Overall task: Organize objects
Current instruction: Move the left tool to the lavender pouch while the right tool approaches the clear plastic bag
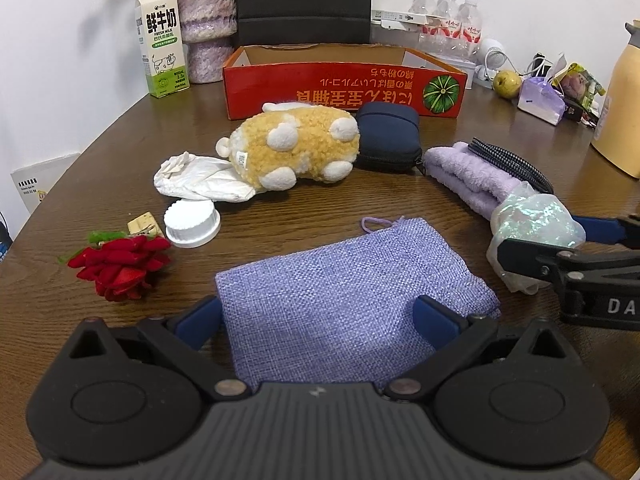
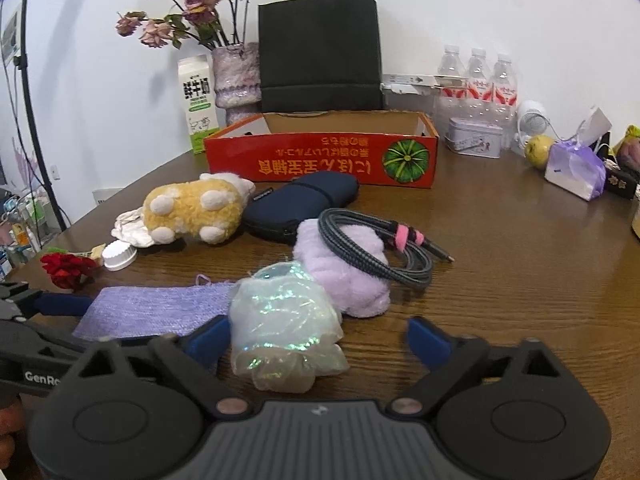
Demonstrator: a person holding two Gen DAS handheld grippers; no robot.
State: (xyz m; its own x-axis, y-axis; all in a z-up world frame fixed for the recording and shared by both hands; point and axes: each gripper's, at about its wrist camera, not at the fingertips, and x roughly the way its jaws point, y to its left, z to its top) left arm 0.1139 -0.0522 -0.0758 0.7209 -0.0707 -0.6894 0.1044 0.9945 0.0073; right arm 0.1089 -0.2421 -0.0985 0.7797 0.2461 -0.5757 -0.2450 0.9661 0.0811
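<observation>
Working from the biggest thing down: the counter (image 2: 500,248) gives you open wood to the right of the clutter, while its near-left edge curves close behind the red rose (image 1: 120,266), so carry nothing that way. The red box (image 1: 344,90) stands open-topped at the back, apparently empty, and is the likely destination; I judge the clear lane to it runs right of the coiled cable (image 2: 380,248), since the plush toy (image 1: 296,148) and dark zip pouch (image 1: 388,142) crowd the box's front wall.

The lilac burlap bag (image 1: 344,300) lies flat, mouth and drawstring pointing away from you. Your left gripper (image 1: 320,322) straddles its near end, jaws apart, nothing clenched, the bag lying between the pads; whether they touch the cloth I cannot tell. To lift it, drop low and pinch a fold rather than the flat weave, or the pads will skate.

The iridescent film wad (image 2: 284,328) sits just right of the bag, touching the lilac fluffy cloth (image 2: 344,272). Your right gripper (image 2: 320,338) has the wad against its left pad; the right pad stands well clear, so it is not yet grasping. Shift left to centre the wad before you squeeze, and squeeze gently: the film looks crushable and springy. Lift straight up so you don't drag the fluffy cloth or the cable resting on it.

Smallest: the white cap (image 1: 192,222), near the rose, is out of your way.
</observation>
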